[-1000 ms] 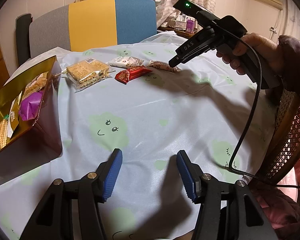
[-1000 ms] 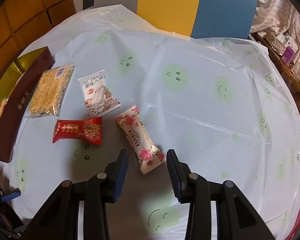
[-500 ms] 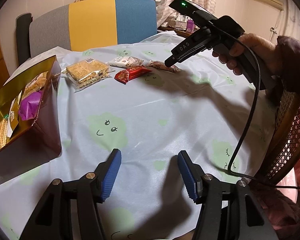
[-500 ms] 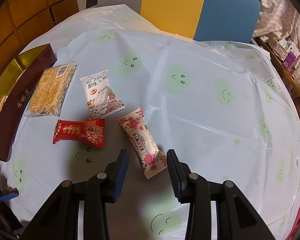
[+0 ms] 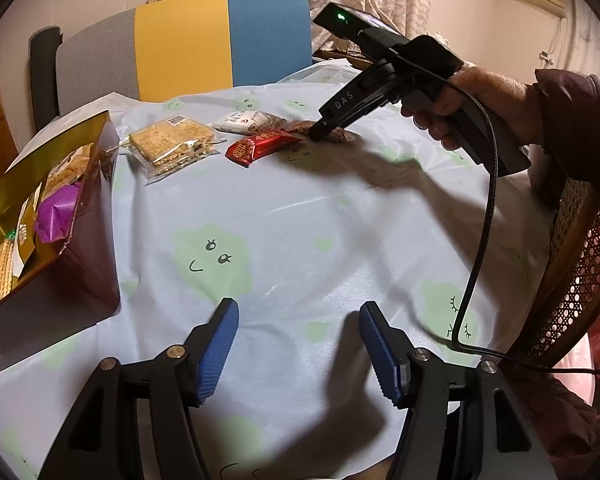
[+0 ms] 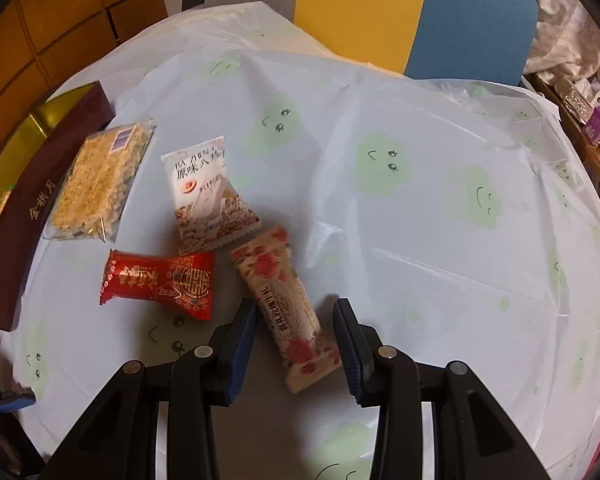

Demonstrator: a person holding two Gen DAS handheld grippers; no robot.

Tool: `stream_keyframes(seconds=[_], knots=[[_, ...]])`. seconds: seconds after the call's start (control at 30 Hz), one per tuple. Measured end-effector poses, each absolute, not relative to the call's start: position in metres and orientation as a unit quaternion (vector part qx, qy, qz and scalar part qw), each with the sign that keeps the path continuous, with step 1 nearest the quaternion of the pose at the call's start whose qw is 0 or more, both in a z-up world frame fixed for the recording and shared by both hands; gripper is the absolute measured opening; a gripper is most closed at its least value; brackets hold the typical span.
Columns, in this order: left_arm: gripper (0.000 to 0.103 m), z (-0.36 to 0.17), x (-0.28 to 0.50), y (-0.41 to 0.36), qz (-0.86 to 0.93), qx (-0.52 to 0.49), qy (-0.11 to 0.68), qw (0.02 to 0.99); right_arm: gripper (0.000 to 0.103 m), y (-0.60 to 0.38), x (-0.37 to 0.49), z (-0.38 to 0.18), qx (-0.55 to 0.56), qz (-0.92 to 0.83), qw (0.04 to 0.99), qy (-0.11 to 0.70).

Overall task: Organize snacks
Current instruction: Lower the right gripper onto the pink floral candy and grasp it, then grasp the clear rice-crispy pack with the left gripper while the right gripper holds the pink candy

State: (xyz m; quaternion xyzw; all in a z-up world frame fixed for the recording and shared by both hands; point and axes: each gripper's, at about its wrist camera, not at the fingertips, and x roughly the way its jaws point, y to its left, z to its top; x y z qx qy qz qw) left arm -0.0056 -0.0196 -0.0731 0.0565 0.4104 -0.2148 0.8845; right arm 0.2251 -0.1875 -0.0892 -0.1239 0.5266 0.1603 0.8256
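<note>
Change: your right gripper (image 6: 296, 322) has come down around the pink rose-print snack bar (image 6: 286, 304); its jaws are apart, not pressing.
Left gripper (image 5: 298, 336): your jaws are opening, nothing between.
Around: red foil packet (image 6: 160, 282), white nut pouch (image 6: 206, 196) just left.
Box: maroon-and-gold carton (image 5: 80, 240), far left, holds snacks.

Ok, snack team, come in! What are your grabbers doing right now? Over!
Right gripper open, straddling the rose-print snack, not pinching. Left gripper opening, nothing between its jaws. Red snack close beside; nothing blocking.
</note>
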Motion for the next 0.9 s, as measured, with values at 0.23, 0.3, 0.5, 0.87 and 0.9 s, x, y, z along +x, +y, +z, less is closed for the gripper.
stream_keyframes(seconds=[0.23, 0.3, 0.5, 0.87, 0.9], knots=[[0.067, -0.074, -0.006, -0.022, -0.215, 0.061, 0.413, 0.883, 0.039, -0.185, 0.226, -0.087, -0.135, 0.164, 0.829, 0.518], [0.067, -0.074, -0.006, -0.022, -0.215, 0.063, 0.413, 0.883, 0.027, -0.185, 0.228, -0.090, -0.134, 0.169, 0.823, 0.526], [0.066, -0.066, 0.004, -0.021, -0.209, 0.036, 0.437, 0.874, 0.021, -0.185, 0.225, -0.091, -0.145, 0.159, 0.817, 0.535], [0.078, -0.009, 0.078, -0.021, -0.171, -0.015, 0.450, 0.876, 0.022, -0.187, 0.227, -0.092, -0.136, 0.154, 0.813, 0.544], [0.084, -0.005, 0.094, -0.019, -0.161, -0.032, 0.462, 0.872, 0.022, -0.187, 0.226, -0.092, -0.138, 0.153, 0.813, 0.544]])
